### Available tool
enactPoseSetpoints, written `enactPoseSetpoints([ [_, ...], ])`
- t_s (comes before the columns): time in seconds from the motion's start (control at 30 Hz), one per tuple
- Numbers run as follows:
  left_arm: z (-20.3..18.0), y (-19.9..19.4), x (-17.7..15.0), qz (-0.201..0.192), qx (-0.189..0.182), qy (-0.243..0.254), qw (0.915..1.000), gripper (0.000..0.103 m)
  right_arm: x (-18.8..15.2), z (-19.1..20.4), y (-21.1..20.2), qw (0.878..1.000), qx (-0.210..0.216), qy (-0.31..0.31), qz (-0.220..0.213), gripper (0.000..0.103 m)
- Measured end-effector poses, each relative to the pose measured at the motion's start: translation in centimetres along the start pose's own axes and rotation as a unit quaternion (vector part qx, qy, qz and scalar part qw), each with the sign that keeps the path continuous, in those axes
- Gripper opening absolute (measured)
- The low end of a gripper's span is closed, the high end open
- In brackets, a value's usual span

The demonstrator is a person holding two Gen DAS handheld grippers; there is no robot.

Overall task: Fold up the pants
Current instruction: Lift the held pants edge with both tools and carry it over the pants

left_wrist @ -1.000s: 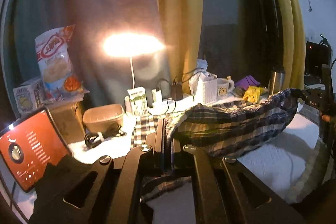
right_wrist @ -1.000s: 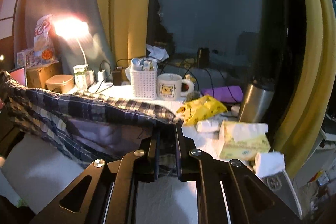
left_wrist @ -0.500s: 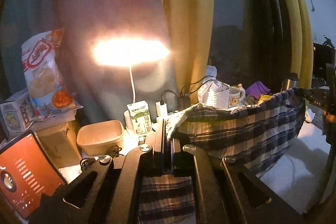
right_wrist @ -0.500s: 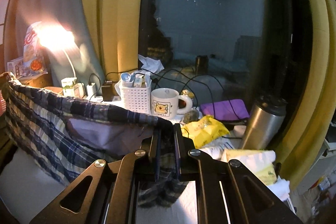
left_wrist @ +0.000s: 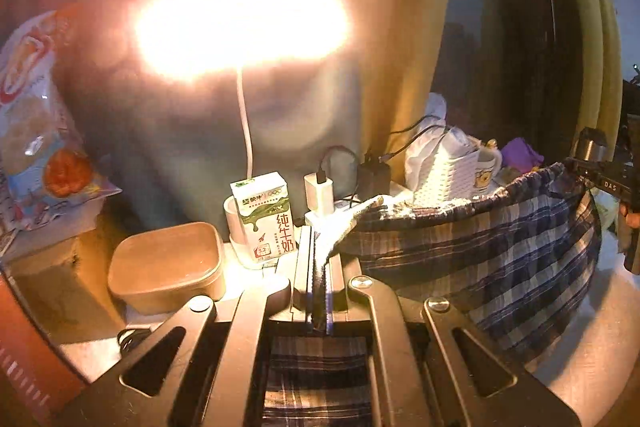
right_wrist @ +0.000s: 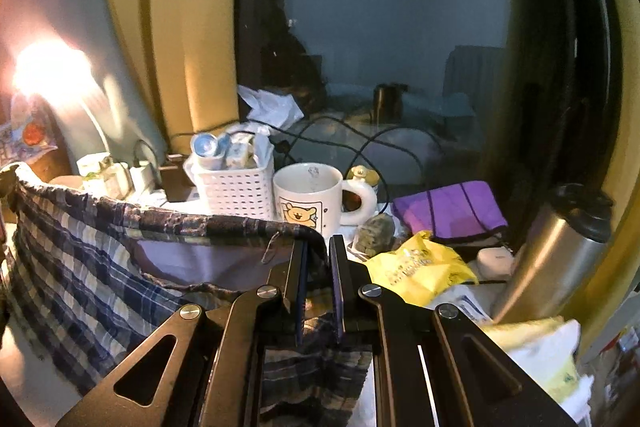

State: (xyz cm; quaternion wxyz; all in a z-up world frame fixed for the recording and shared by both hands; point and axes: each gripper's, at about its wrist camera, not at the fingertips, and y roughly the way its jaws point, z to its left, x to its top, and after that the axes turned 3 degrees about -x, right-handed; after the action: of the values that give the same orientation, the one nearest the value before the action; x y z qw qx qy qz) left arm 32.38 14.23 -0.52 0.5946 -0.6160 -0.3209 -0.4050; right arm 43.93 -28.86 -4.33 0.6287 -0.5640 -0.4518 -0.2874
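Lifted higher than a second ago, the pants (left_wrist: 500, 267) are seen from the left wrist hanging above the worktop (left_wrist: 592, 359), their waistband pinched in the closed left claw (left_wrist: 318, 267). From the right wrist, the right claw (right_wrist: 318, 267) is seen clamped, slightly gapped, on bunched waistband; soft, light cloth sags, so corners are best held.

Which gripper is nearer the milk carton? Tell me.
Left. The left gripper sits just right of the milk carton; the right gripper is far across the pants from it.

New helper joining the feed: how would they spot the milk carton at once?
Find the glowing desk lamp. At the foot of its white stem stands the small white-and-green milk carton, beside the tan lidded box; it alone carries red Chinese characters.
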Motion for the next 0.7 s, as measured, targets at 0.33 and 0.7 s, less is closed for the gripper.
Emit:
enactPoseSetpoints([
  [0.33, 3.4, 8.2, -1.4, 0.070, 0.000, -0.043, 0.9967, 0.003, -0.5, 1.1, 6.7, 0.999, -0.004, 0.003, 0.044, 0.010],
  [0.7, 5.2, 12.7, -3.3, 0.125, 0.093, -0.031, 0.9873, 0.036, -0.9, 2.1, 10.8, 0.996, -0.023, -0.014, 0.084, 0.010],
])
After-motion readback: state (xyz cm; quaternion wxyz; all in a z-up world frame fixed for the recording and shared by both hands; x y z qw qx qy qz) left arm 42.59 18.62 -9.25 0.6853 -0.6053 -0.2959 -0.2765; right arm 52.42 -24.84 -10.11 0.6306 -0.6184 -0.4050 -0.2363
